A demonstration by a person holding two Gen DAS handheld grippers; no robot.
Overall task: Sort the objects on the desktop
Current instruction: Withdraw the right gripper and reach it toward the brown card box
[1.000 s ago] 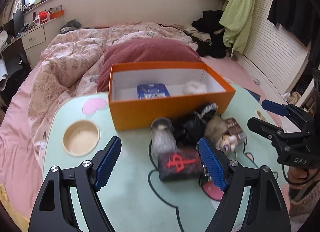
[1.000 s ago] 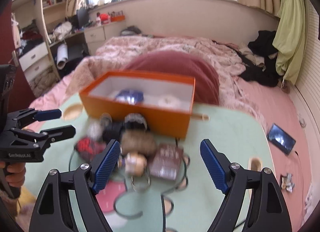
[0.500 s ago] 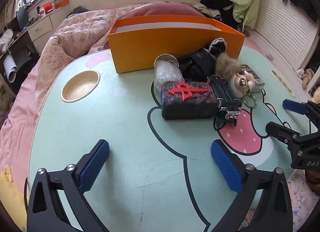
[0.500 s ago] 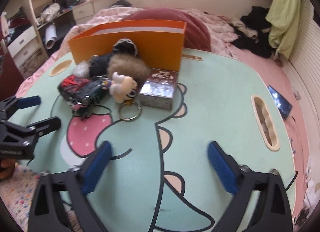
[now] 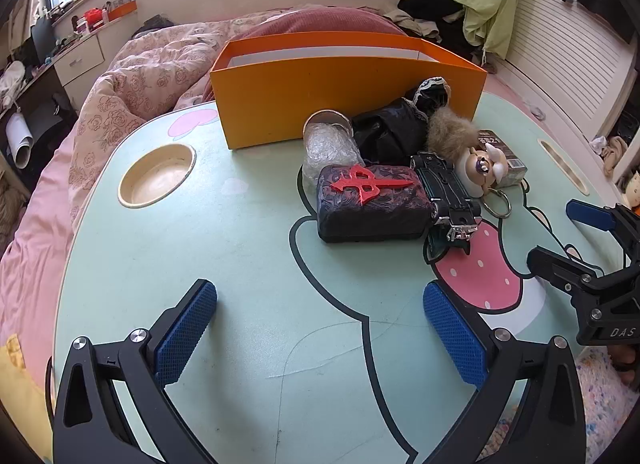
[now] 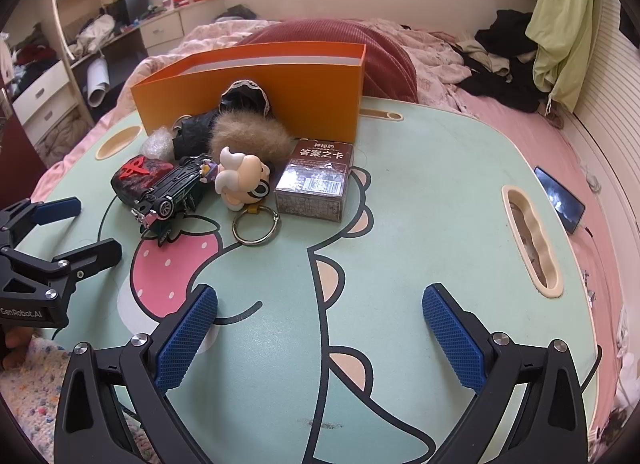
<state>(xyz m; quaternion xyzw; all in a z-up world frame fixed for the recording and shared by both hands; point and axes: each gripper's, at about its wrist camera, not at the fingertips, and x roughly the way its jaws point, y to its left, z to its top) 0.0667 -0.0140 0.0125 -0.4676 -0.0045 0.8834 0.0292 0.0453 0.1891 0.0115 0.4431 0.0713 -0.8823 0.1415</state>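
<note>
An orange box (image 5: 348, 101) stands at the far side of the green cartoon table (image 5: 240, 264). In front of it lies a pile: a dark case with a red emblem (image 5: 370, 201), a toy car (image 5: 448, 195), a doll keychain with a ring (image 6: 240, 181), a brown card box (image 6: 316, 179), a fur ball (image 6: 250, 135), black cloth (image 5: 388, 129) and a plastic-wrapped cup (image 5: 328, 139). My left gripper (image 5: 320, 328) is open and empty, near the table's front edge. My right gripper (image 6: 320, 328) is open and empty, also short of the pile.
A round cup hollow (image 5: 156, 175) sits in the table at the left, a slot hollow (image 6: 530, 240) at the right. A phone (image 6: 560, 197) lies on the bed beyond the right edge. The bed with a pink quilt (image 5: 132, 75) surrounds the table.
Both grippers have pulled back and come down from above the pile to low over the table's near side. They stay open. The objects have not moved.
</note>
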